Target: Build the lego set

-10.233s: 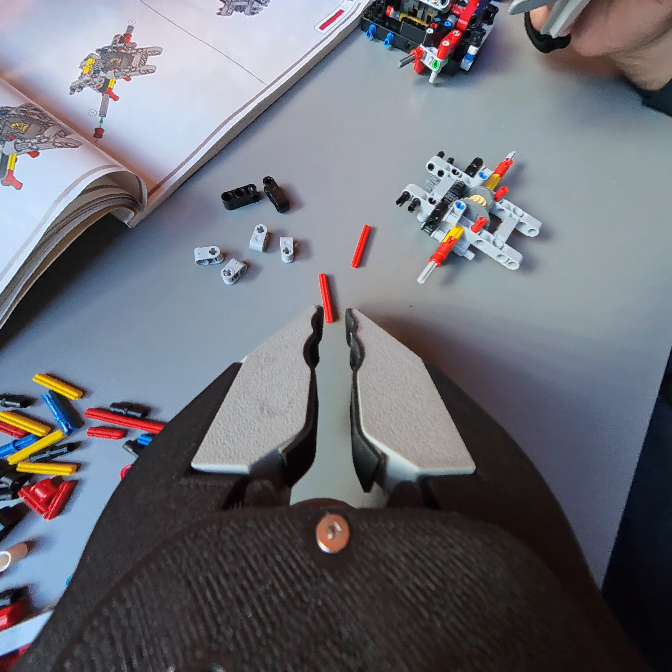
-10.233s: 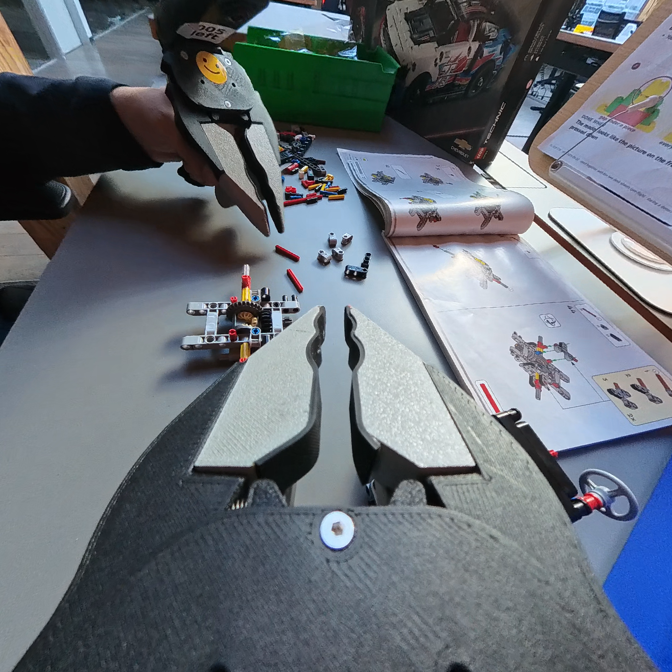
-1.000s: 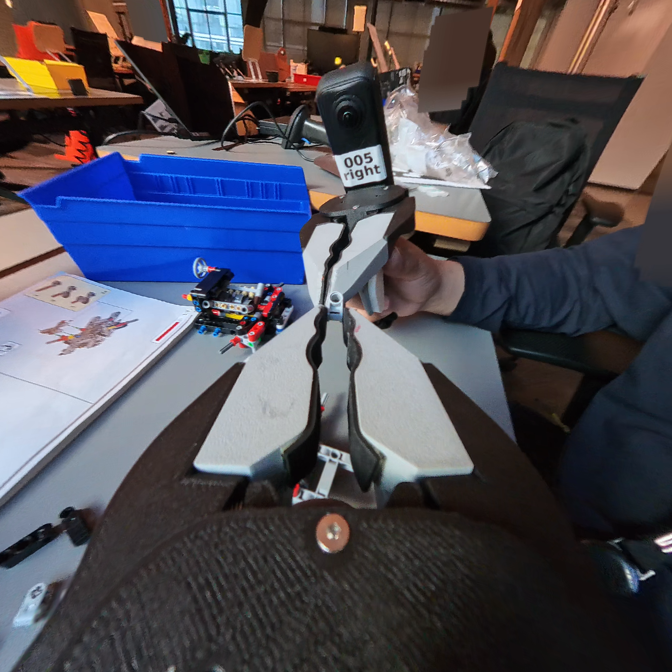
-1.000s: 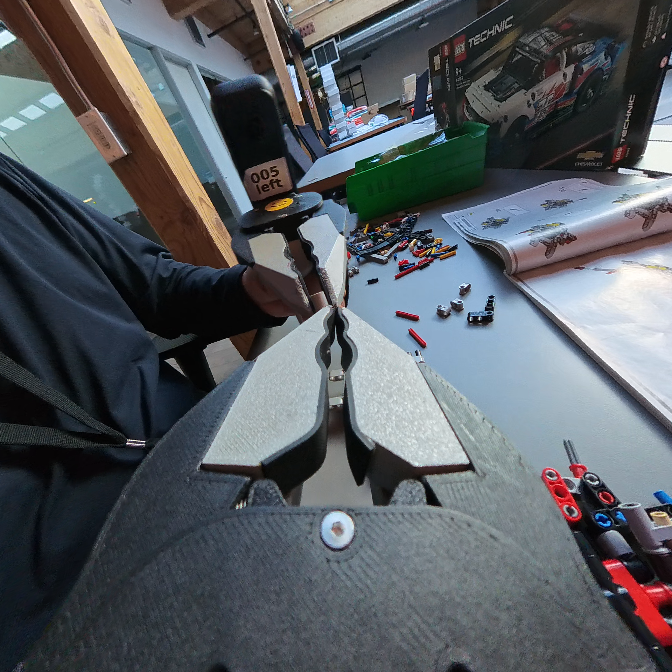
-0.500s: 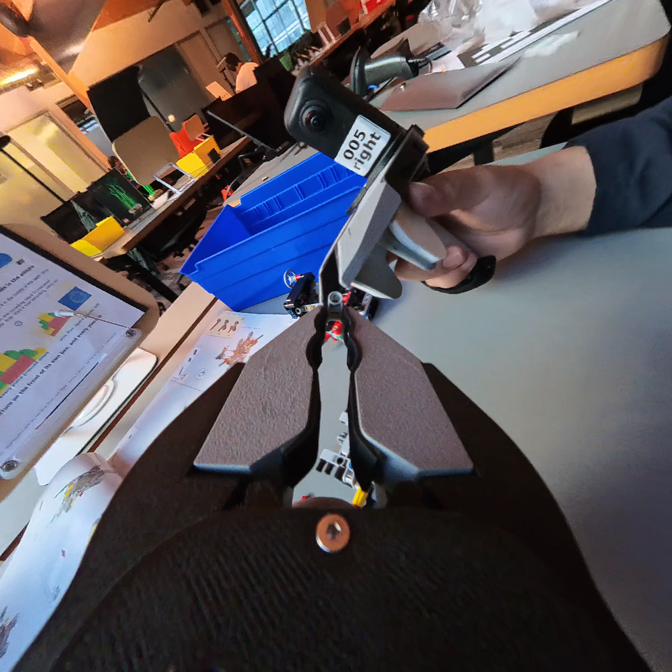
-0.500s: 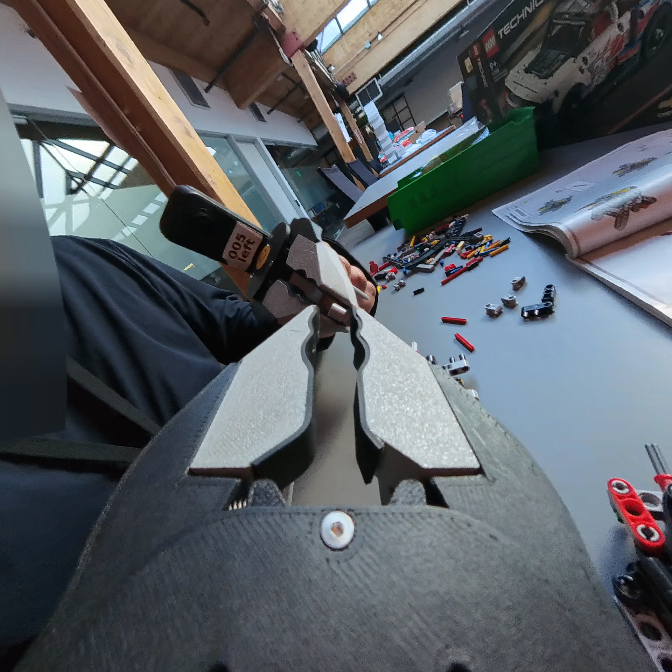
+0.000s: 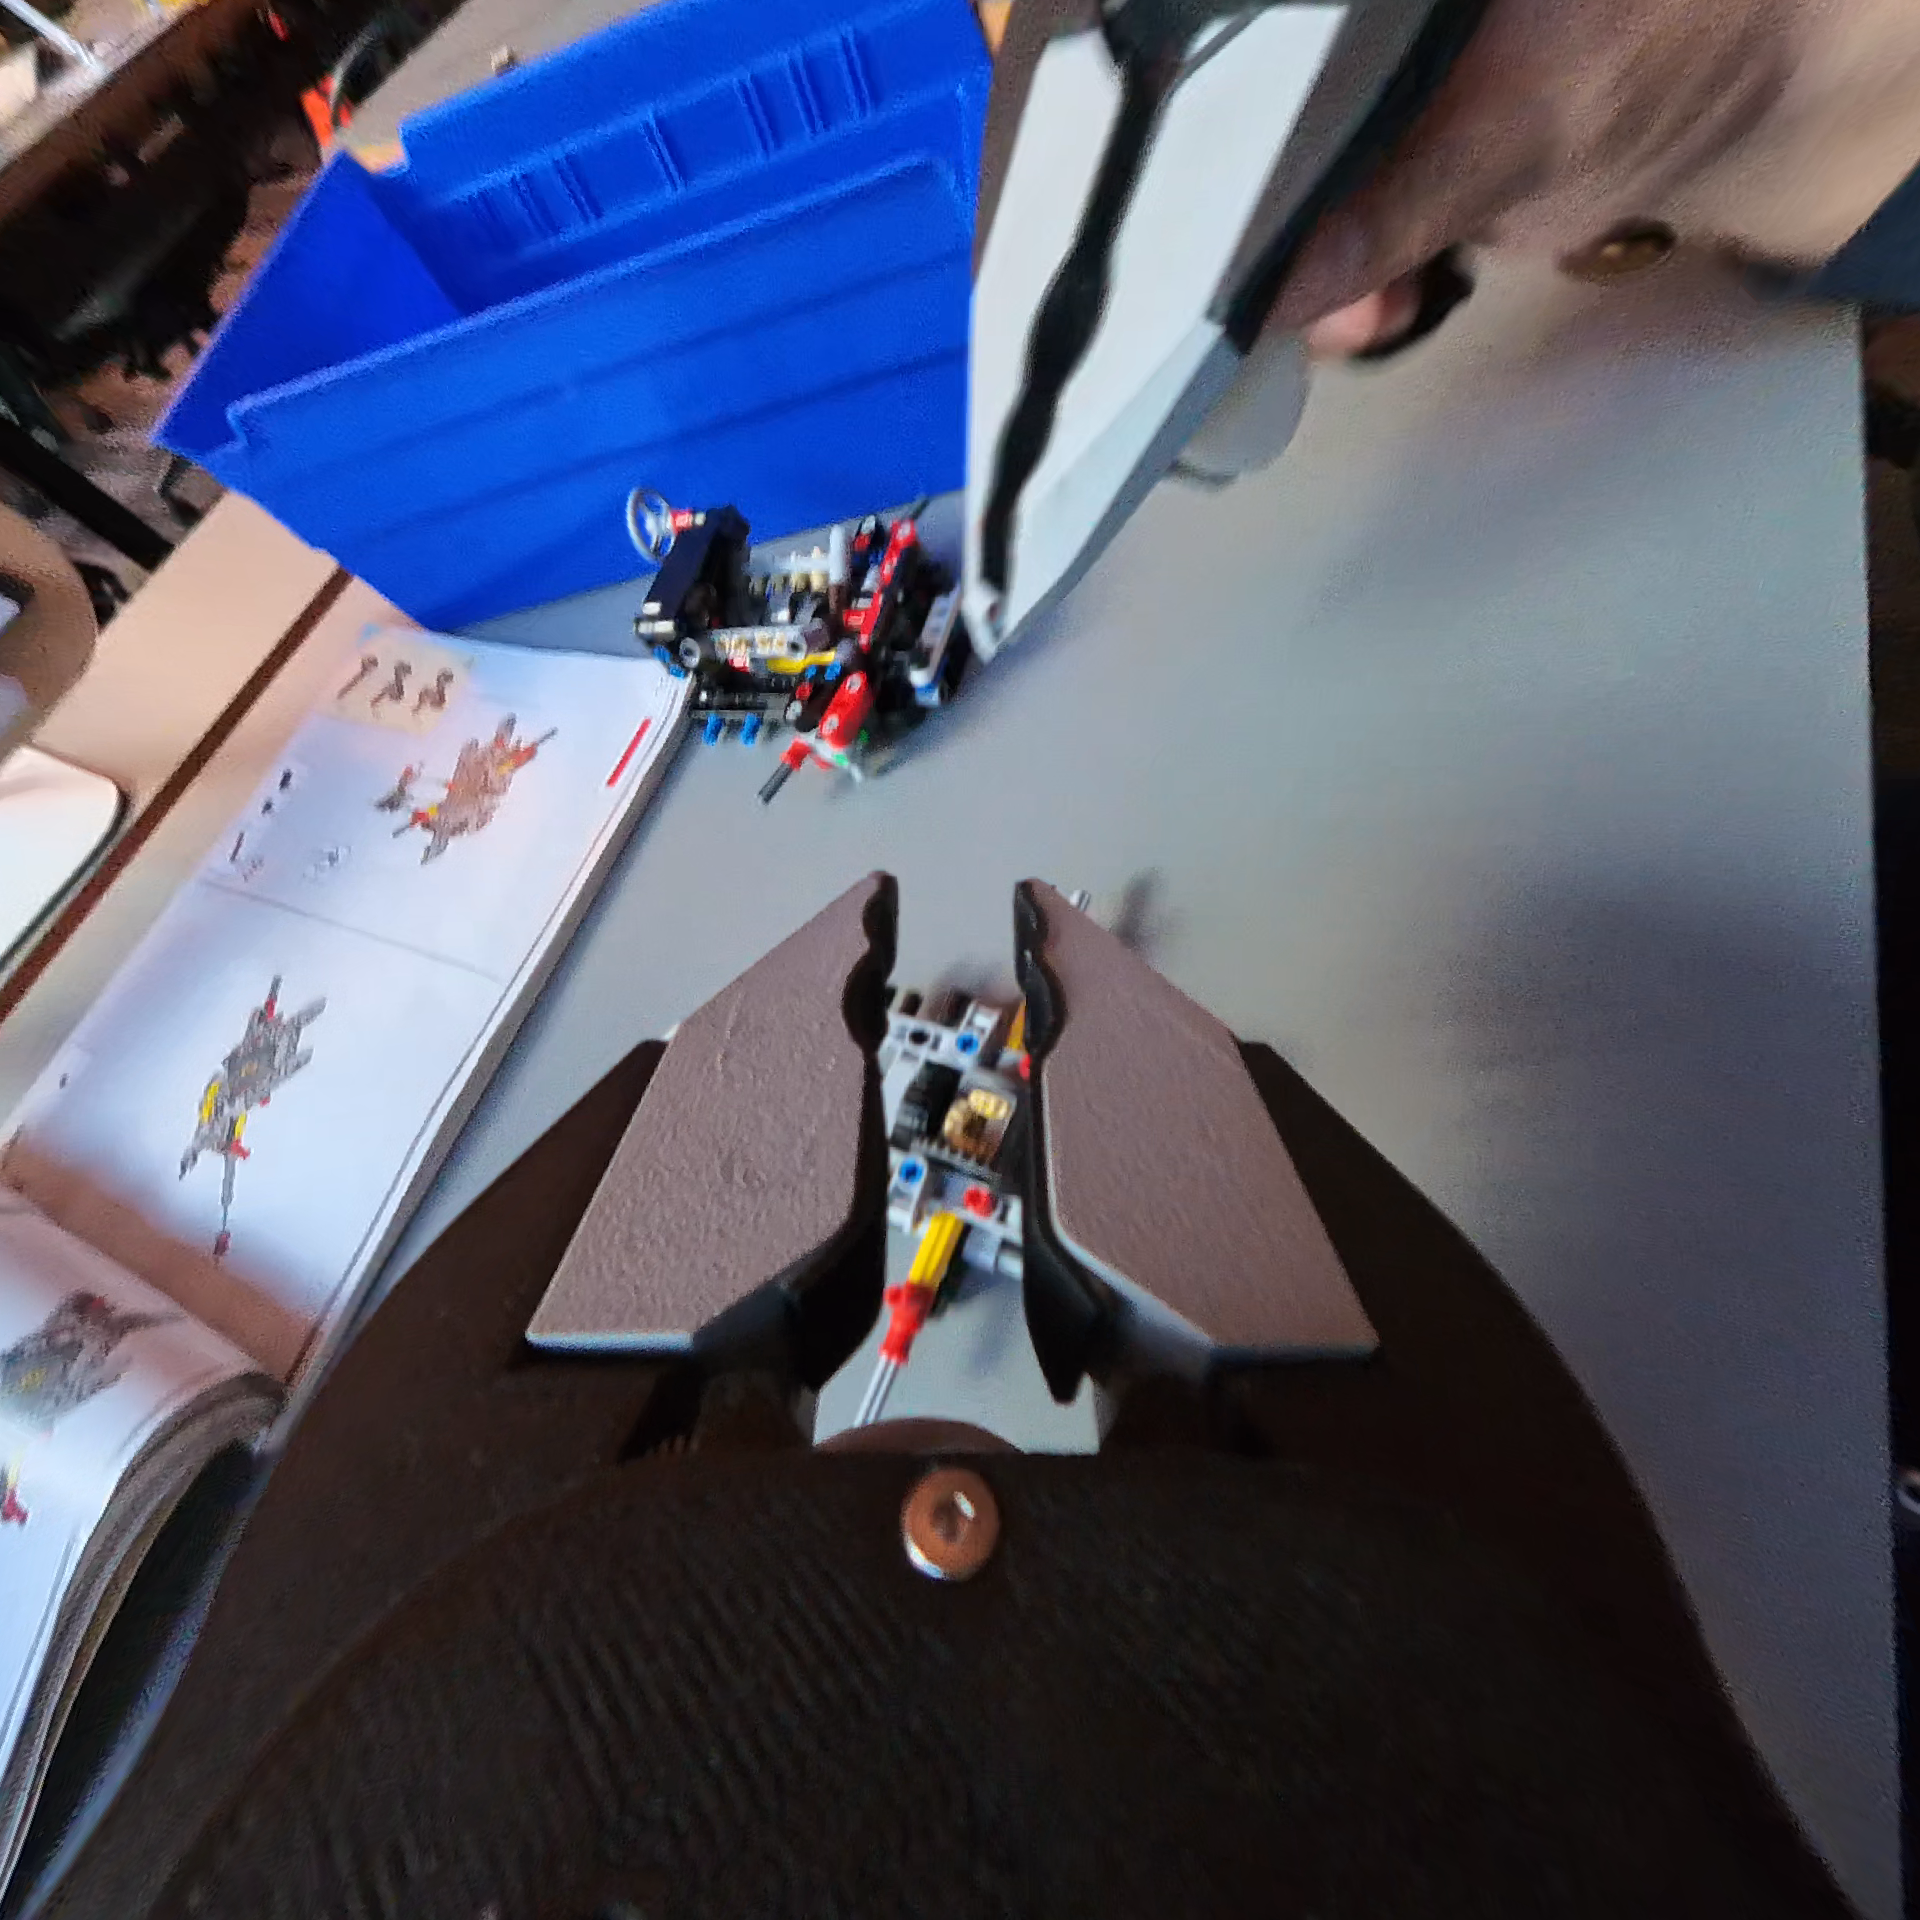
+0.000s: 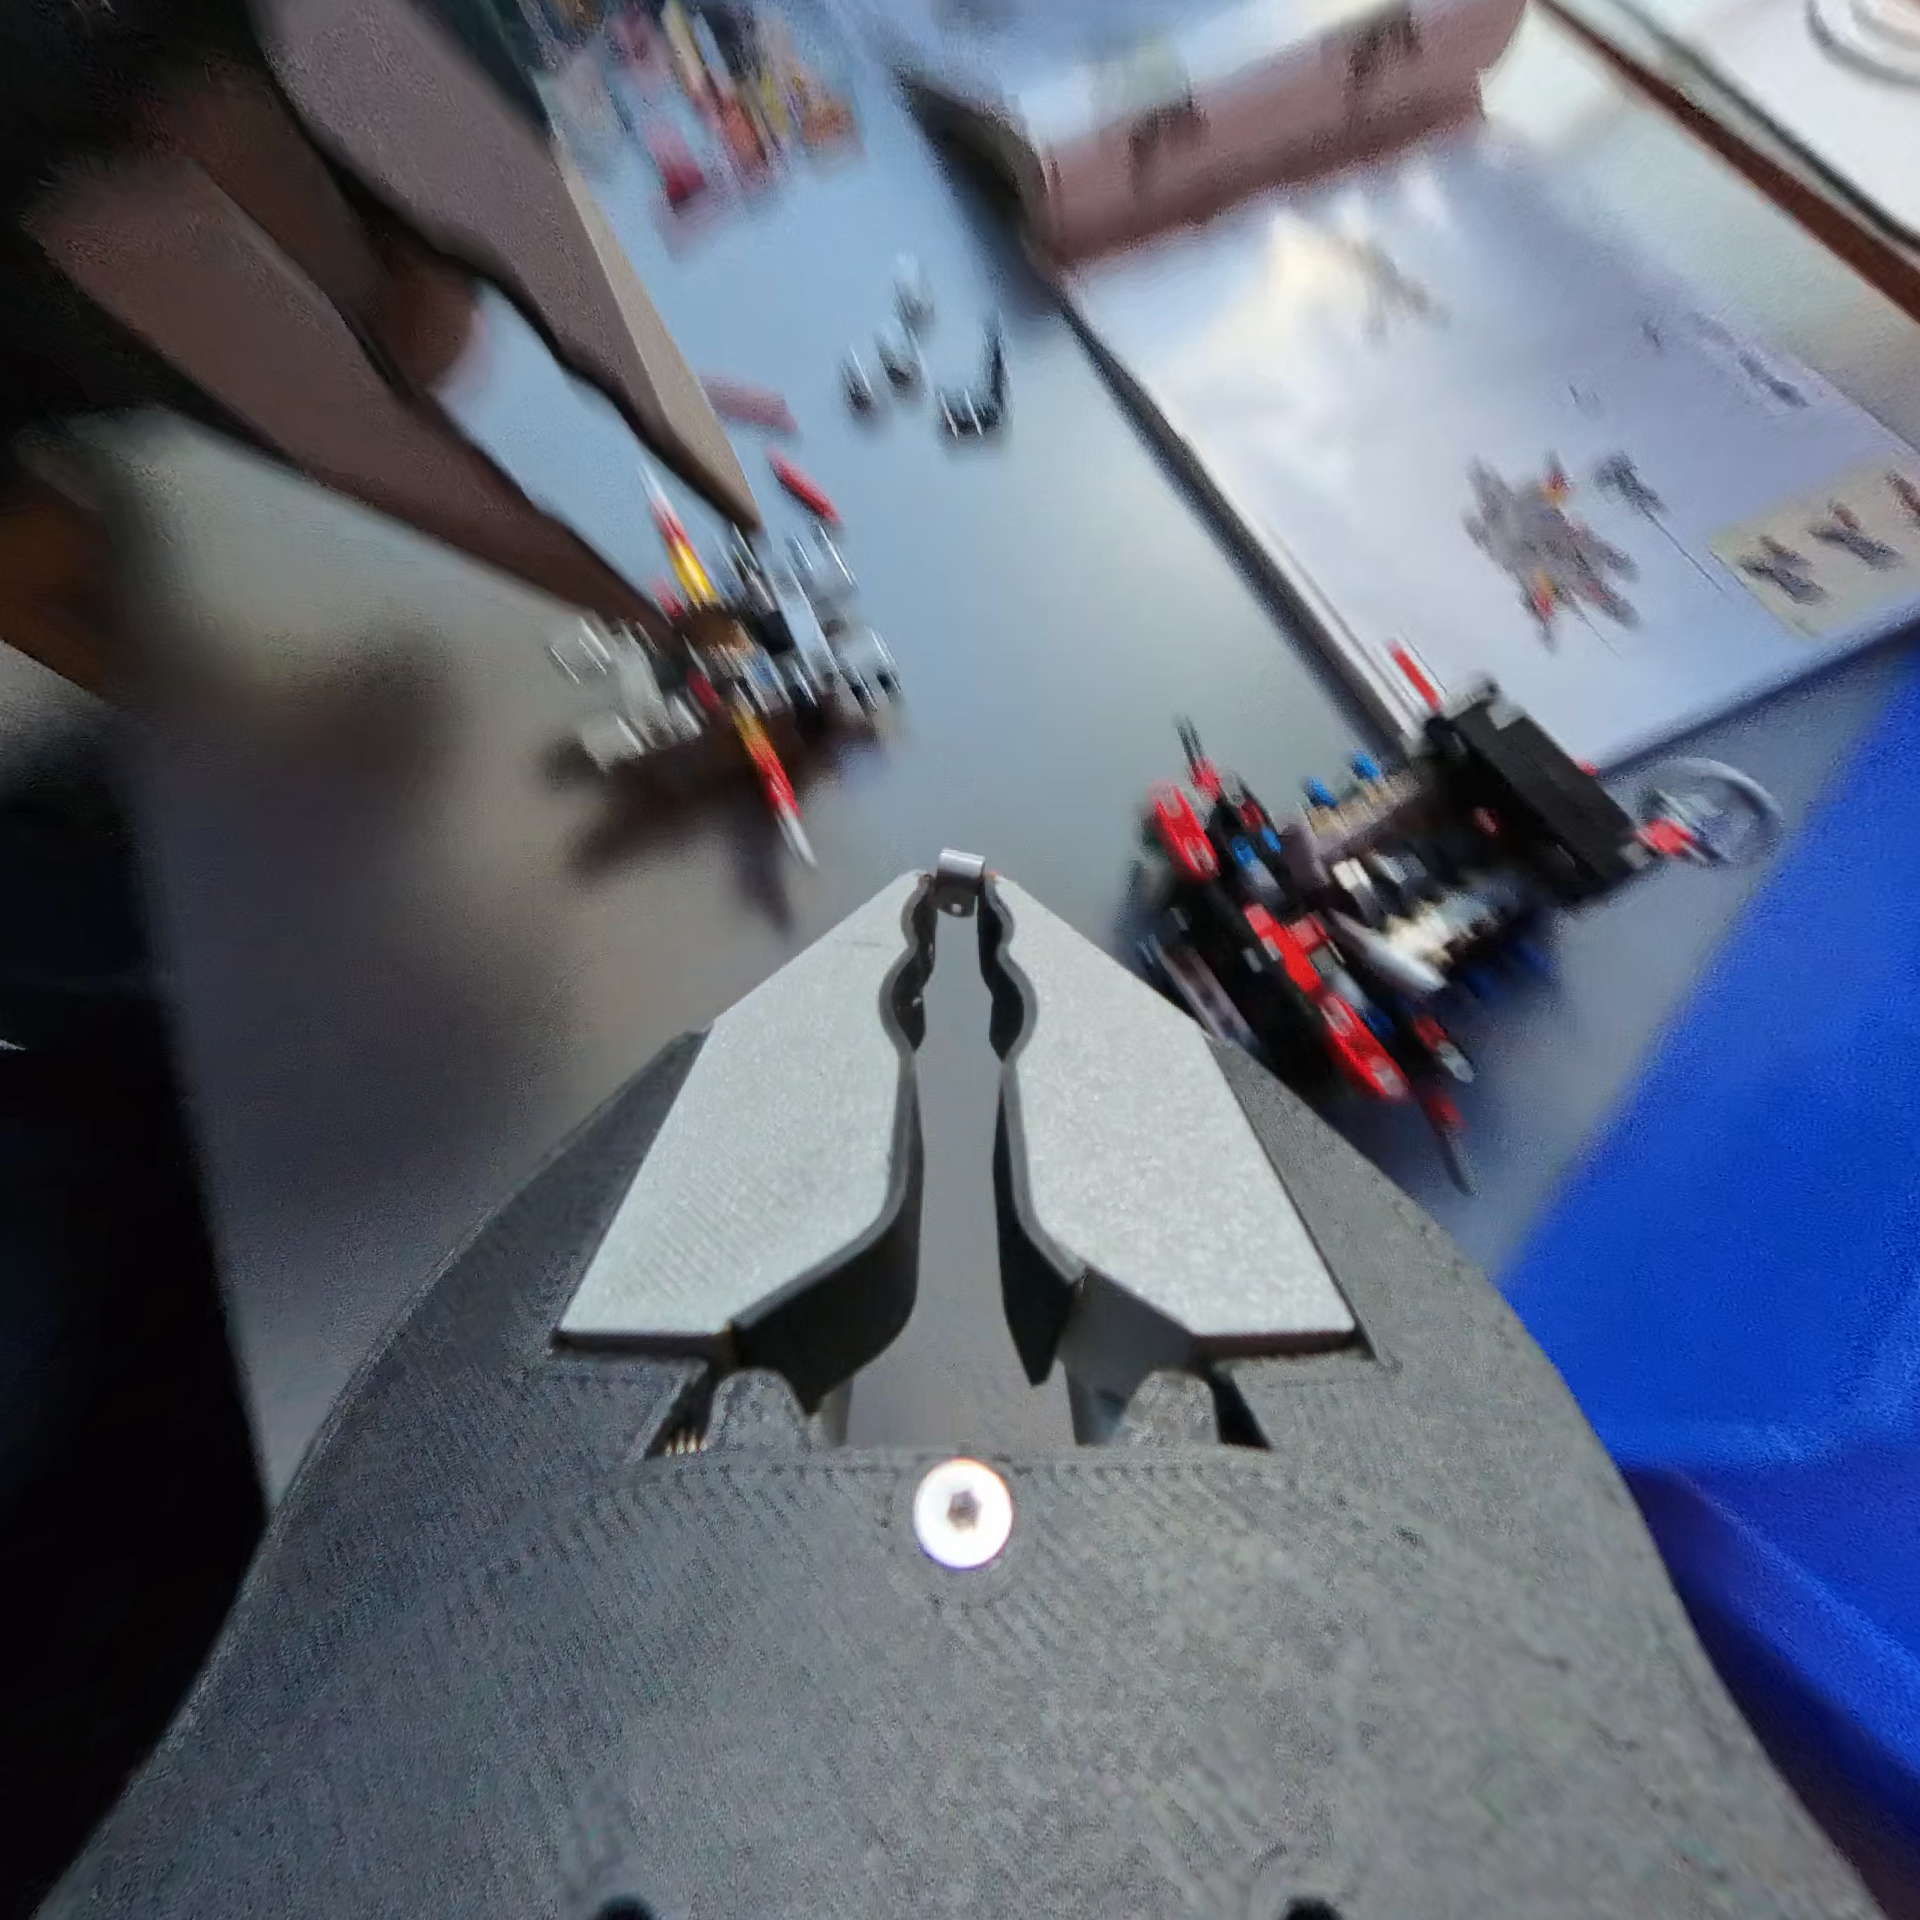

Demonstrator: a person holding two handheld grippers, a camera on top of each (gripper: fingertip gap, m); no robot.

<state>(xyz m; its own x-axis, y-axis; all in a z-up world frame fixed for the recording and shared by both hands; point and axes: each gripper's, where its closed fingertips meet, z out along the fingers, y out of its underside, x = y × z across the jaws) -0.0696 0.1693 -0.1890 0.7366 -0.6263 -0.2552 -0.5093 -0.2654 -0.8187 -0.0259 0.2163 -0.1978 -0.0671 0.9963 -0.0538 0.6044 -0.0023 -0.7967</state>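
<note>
Right gripper (image 8: 957, 883) pinching 1 small grey connector (image 8: 958, 869) at its tips, pointing far, left gripper (image 7: 954, 904) parted, empty, above grey brick assembly (image 7: 951, 1112) lying near-to-far on table (image 7: 1455, 831).

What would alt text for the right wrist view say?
A hand-held gripper pinches a small grey connector piece at its fingertips above a grey table. Blurred toy-brick assemblies lie left and right, by a blue bin.
</note>
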